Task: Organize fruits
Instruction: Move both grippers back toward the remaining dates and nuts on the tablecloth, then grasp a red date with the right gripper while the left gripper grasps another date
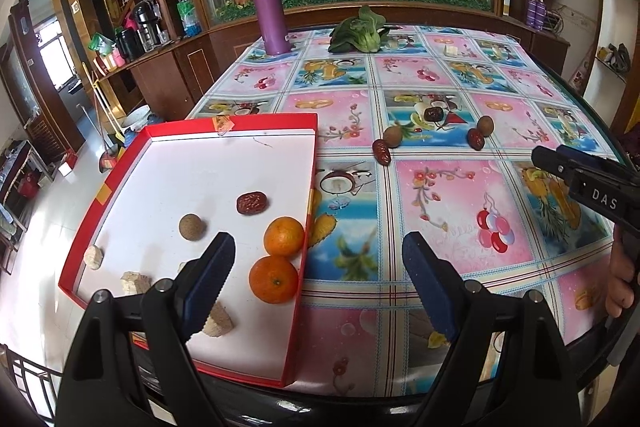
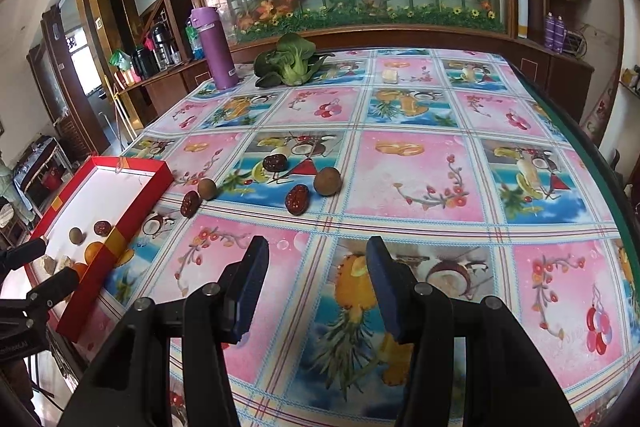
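Note:
A red box (image 1: 232, 121) with a white floor sits at the table's left front corner. It holds two oranges (image 1: 284, 237) (image 1: 274, 279), a red date (image 1: 251, 203), a brown longan (image 1: 193, 226) and several pale wafer pieces (image 1: 135, 282). My left gripper (image 1: 319, 245) hangs open over the box's right wall, empty. On the tablecloth lie three dates (image 2: 190, 203) (image 2: 296, 199) (image 2: 275, 161) and two longans (image 2: 207, 189) (image 2: 327, 180). My right gripper (image 2: 318, 247) is open and empty, short of that fruit, above a pineapple print.
A purple flask (image 2: 216, 51) and a bok choy (image 2: 294, 61) stand at the far side, with a pale piece (image 2: 390, 75) beyond. The table's dark curved edge (image 2: 592, 155) runs along the right. A wooden cabinet with a glass panel stands behind.

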`<move>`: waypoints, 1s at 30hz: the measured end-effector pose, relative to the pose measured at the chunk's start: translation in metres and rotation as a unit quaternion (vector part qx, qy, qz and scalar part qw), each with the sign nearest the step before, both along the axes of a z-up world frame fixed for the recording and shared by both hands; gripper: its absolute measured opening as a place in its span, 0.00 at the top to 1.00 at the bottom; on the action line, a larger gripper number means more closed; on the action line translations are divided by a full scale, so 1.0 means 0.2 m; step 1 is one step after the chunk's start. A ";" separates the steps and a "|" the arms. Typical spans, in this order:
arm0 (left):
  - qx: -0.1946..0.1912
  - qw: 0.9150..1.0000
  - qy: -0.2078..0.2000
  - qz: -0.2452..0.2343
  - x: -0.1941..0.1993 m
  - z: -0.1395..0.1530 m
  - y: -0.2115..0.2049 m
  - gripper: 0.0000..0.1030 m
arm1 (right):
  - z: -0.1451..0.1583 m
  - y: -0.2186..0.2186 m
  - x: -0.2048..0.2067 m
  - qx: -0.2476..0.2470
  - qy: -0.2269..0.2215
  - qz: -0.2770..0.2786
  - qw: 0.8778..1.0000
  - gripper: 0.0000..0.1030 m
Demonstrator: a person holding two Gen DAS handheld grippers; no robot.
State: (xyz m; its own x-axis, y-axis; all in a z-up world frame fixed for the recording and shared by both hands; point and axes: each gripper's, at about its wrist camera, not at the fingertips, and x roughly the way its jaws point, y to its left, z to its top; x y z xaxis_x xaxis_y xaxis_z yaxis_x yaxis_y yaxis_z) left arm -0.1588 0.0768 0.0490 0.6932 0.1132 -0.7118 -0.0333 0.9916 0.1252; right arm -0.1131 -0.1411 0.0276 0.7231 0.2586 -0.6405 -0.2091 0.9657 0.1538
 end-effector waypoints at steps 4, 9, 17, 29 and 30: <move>0.000 1.000 0.004 0.001 0.01 -0.01 0.01 0.17 | -0.01 0.05 0.08 -0.002 0.011 0.013 1.000 0.51; 0.002 1.000 0.009 -0.001 0.02 -0.03 0.01 0.17 | -0.05 0.10 0.23 0.001 0.046 0.019 0.999 0.55; 0.004 1.000 0.018 -0.003 0.07 -0.05 0.00 0.17 | -0.14 0.16 0.40 0.000 0.089 0.018 0.996 0.66; -0.039 0.998 0.047 -0.019 0.38 -0.05 -0.05 0.17 | -0.15 0.16 0.43 0.005 0.086 0.039 0.996 0.83; -0.037 0.998 0.051 -0.019 0.41 -0.06 -0.07 0.17 | -0.15 0.15 0.43 0.013 0.089 0.043 0.995 0.83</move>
